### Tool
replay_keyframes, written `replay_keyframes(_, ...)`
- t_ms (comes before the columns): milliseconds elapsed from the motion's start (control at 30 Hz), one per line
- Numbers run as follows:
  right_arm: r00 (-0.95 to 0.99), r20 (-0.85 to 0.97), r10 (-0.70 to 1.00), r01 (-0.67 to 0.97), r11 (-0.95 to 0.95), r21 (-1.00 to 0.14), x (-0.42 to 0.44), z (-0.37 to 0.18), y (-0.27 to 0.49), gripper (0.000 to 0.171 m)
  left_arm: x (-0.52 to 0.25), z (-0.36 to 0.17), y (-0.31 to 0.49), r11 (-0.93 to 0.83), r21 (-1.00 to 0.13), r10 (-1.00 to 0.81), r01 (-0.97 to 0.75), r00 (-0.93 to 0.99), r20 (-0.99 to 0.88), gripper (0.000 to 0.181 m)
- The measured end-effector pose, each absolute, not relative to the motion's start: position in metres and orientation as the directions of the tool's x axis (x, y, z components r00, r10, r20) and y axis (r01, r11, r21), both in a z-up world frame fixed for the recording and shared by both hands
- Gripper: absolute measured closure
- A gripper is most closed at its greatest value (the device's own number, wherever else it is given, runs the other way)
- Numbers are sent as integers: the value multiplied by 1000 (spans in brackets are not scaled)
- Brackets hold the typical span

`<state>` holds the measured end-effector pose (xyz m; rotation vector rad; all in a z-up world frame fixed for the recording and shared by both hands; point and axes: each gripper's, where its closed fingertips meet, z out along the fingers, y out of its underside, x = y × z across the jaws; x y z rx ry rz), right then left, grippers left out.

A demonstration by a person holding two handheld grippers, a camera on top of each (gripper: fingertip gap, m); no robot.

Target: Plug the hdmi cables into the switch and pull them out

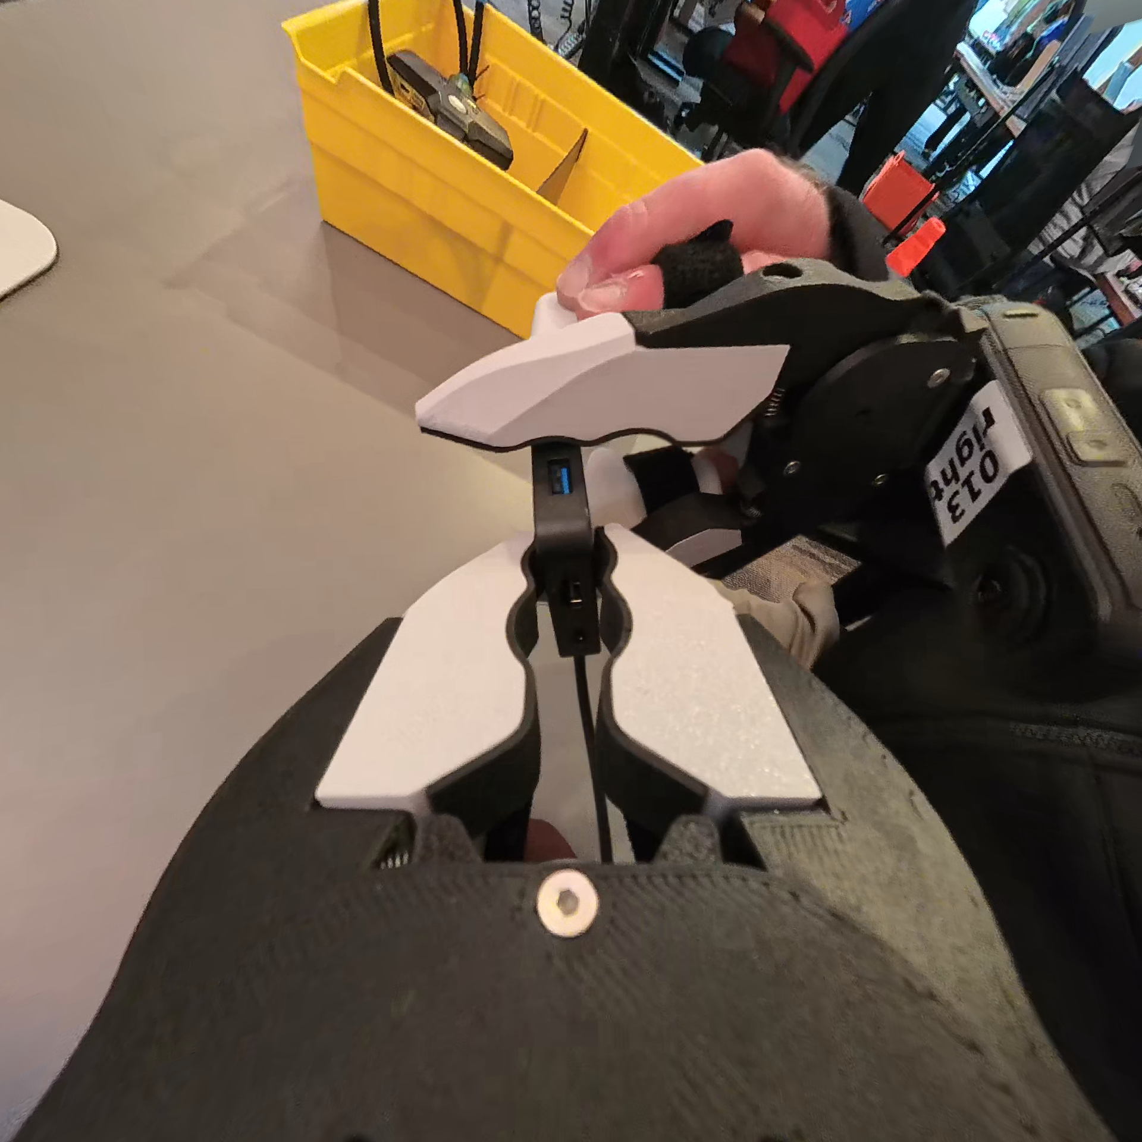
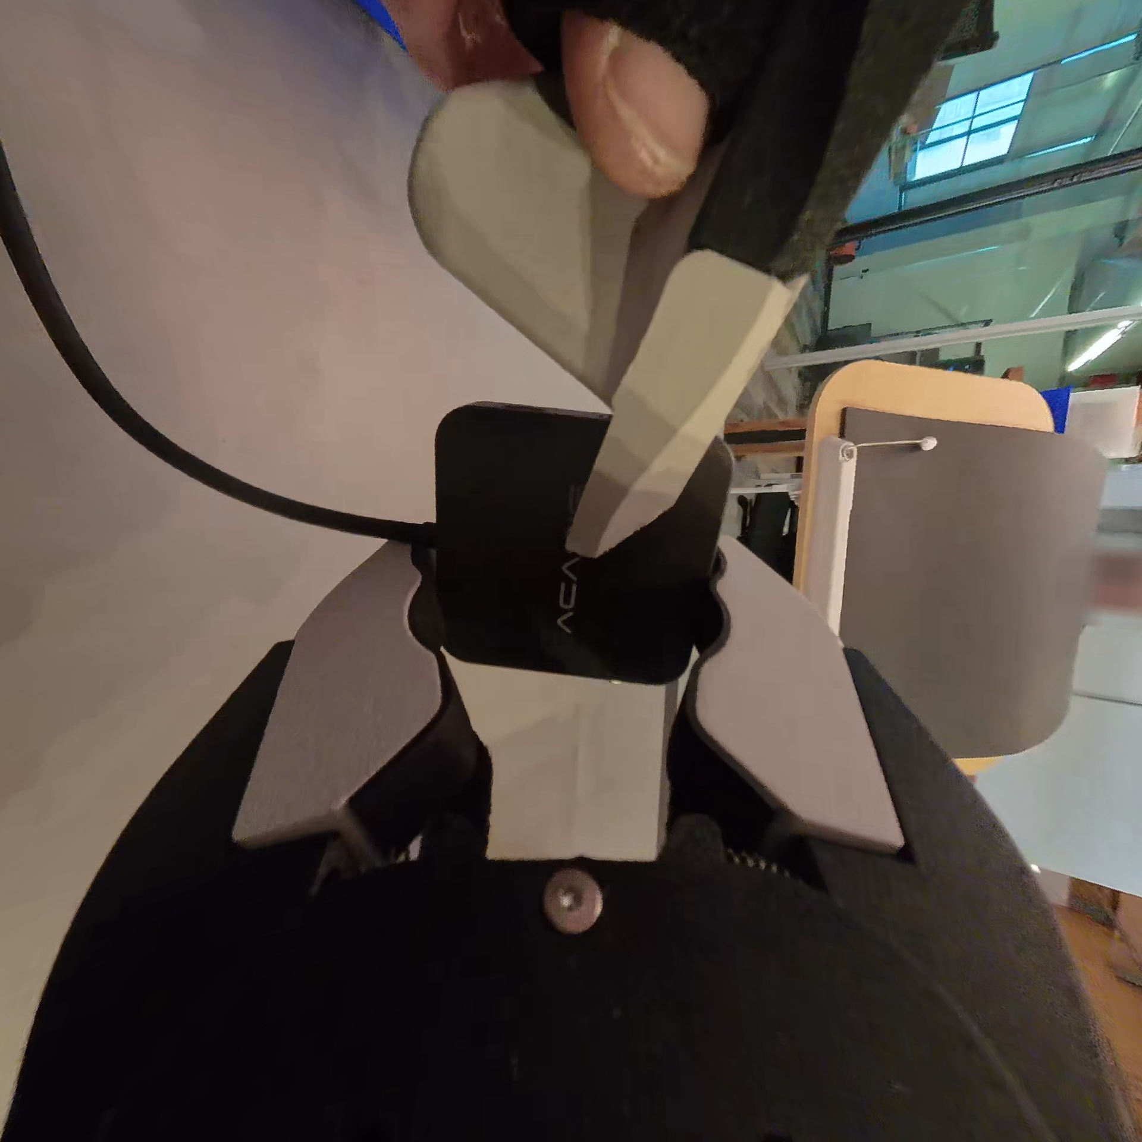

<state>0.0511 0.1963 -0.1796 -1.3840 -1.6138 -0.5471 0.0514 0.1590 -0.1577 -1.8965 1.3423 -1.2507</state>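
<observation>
The switch (image 1: pixel 559 531) is a flat black box held in the air above the grey table (image 1: pixel 185 463). In the left wrist view it stands edge-on and shows a blue port. My left gripper (image 1: pixel 565 550) is shut on its flat faces. A thin black cable (image 1: pixel 590 741) runs from it back between my fingers. My right gripper (image 1: pixel 556 457) comes in from the right, one white finger over the switch's top. In the right wrist view my right gripper (image 2: pixel 571 568) is shut on the side edges of the switch (image 2: pixel 525 556). The left gripper (image 2: pixel 599 432) crosses in front of it. The cable (image 2: pixel 123 401) leaves to the left.
A yellow bin (image 1: pixel 432 204) stands at the back of the table, holding another black box (image 1: pixel 451 111), black cables (image 1: pixel 377 49) and a cardboard divider (image 1: pixel 562 167). A white object (image 1: pixel 18 247) lies at the left edge. A grey panel on a wooden board (image 2: pixel 964 587) stands to the right. The tips of both grippers are at nearly the same place. From the right gripper's tips to the white object (image 1: pixel 18 247) is close to 30 cm.
</observation>
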Motion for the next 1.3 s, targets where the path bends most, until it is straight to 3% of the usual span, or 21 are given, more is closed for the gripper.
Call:
replay_keyframes(133,98,824,558,940,219,-261,63,-184,202,92,41,-148,171,-342,-818,-939,-462,138,315,152)
replay_keyframes(367,232,769,596,920,122,-373,85,-183,210,92,-54,-102,233,-114,-811,-913,-575,382,-143,144)
replay_keyframes(567,266,744,613,912,91,-401,92,-187,213,92,-175,-104,268,-201,-706,-757,-679,565,-328,148)
replay_keyframes(733,263,731,629,913,83,-399,90,-193,213,92,-226,-160,259,-225,-495,-754,-839,472,-458,148)
replay_keyframes(833,259,726,637,914,83,-398,90,-195,213,92,-234,-191,252,-150,-389,-771,-909,354,-529,150)
replay_keyframes(1033,250,722,645,916,85,-393,86,-199,211,92,-241,-237,261,-31,-190,-720,-981,154,-676,152)
replay_keyframes(1100,244,724,646,917,88,-389,85,-199,211,92,-241,-248,263,-19,-171,-719,-985,132,-682,153)
replay_keyframes(1300,251,721,645,914,87,-395,86,-199,211,92,-254,-259,281,-12,-12,-633,-1000,17,-774,170)
